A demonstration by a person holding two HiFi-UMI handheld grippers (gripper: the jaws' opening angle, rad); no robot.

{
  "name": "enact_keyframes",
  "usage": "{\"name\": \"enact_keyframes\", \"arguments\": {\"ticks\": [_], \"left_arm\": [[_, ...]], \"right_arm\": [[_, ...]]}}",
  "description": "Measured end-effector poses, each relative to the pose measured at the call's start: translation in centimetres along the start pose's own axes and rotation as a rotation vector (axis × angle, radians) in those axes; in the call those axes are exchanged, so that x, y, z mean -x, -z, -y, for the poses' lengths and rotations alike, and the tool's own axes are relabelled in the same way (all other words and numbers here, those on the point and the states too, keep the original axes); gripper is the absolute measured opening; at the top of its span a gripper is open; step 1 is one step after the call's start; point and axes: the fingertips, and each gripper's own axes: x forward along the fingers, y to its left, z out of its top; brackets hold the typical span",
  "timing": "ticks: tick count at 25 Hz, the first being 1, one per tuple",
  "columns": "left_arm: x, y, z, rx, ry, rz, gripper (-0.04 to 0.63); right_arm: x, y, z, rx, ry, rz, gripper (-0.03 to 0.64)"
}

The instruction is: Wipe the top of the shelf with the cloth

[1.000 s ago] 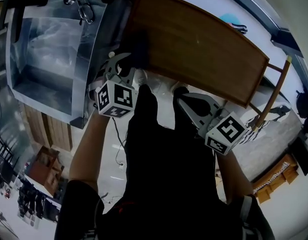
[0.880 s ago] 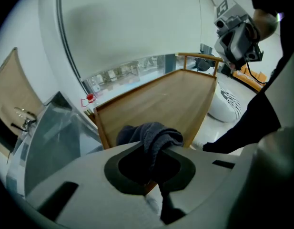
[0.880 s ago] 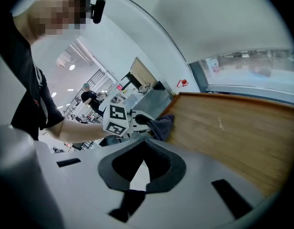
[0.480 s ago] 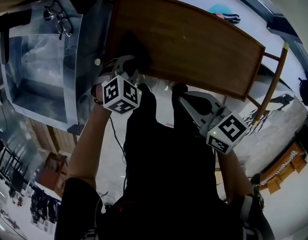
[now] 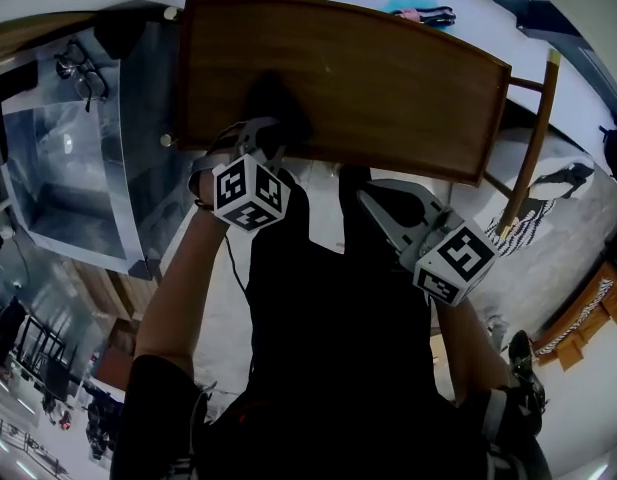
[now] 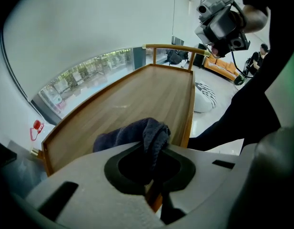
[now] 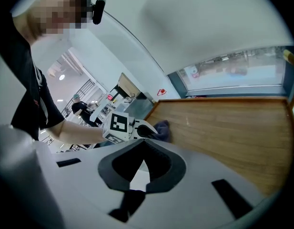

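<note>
Left hand-held gripper (image 5: 263, 133) is clamped on the cloth (image 6: 137, 132), pressing it onto the shelf (image 5: 388, 78) top by the near edge toward the left corner, looks ready to drag across, while the right hand-held gripper (image 5: 360, 190) hangs closed and empty off that edge, probably just keeping clear.

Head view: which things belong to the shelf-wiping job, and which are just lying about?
Job in hand:
cloth, pinched in the left hand-held gripper
wooden shelf top

Lying about:
eyeglasses
glass case beside the shelf
right hand-held gripper, shut and empty
</note>
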Motion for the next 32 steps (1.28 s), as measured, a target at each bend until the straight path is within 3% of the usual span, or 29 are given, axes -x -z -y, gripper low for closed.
{"name": "enact_keyframes", "arguments": {"ticks": [17, 32], "left_arm": [[-5.2, -9.2, 7.2, -0.183, 0.146, 0.009, 0.041], [-9.2, -16.7, 12.4, -0.299, 0.240, 0.007, 0.041]], "right_arm": [[8.2, 2.0, 4.2, -0.072, 0.089, 0.132, 0.005], [15.4, 4.2, 8.1, -0.153, 0.157, 0.255, 0.004]]}}
